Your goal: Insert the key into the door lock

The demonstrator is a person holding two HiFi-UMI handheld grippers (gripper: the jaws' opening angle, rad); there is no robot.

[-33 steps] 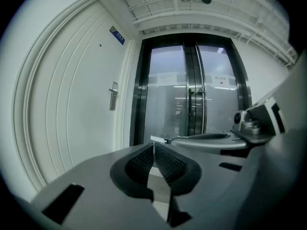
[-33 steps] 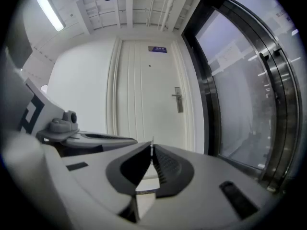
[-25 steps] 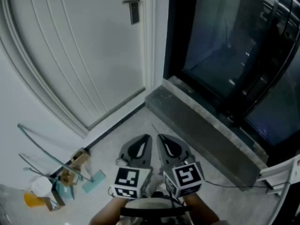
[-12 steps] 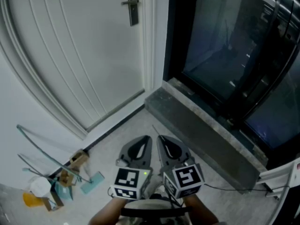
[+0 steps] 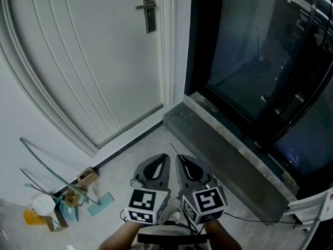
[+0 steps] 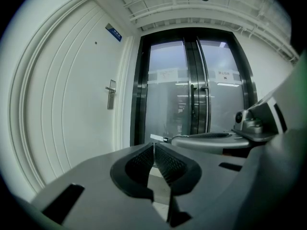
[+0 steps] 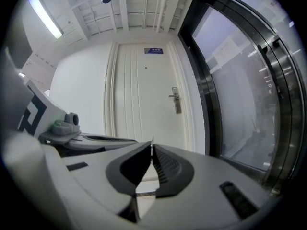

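The white door (image 5: 88, 61) carries a dark lock plate with a handle (image 5: 149, 8), far above both grippers. The same lock plate (image 6: 111, 94) shows in the left gripper view, and the lock plate (image 7: 176, 100) shows right of centre in the right gripper view. My right gripper (image 5: 178, 158) is shut on a thin flat key (image 5: 173, 148) that sticks out past its tips. The key (image 6: 159, 139) pokes out sideways in the left gripper view; in the right gripper view the key (image 7: 152, 142) is a thin sliver. My left gripper (image 5: 165, 157) is shut on nothing, close beside the right.
Dark glass doors (image 5: 260, 61) stand right of the white door, behind a grey stone threshold (image 5: 218, 137). Litter, wire and a cup (image 5: 57, 202) lie on the floor at the lower left. A thin cable (image 5: 244, 207) runs across the floor at the right.
The head view has shifted a little, so the door lock sits slightly lower in the frame. Both grippers stay side by side and shut.
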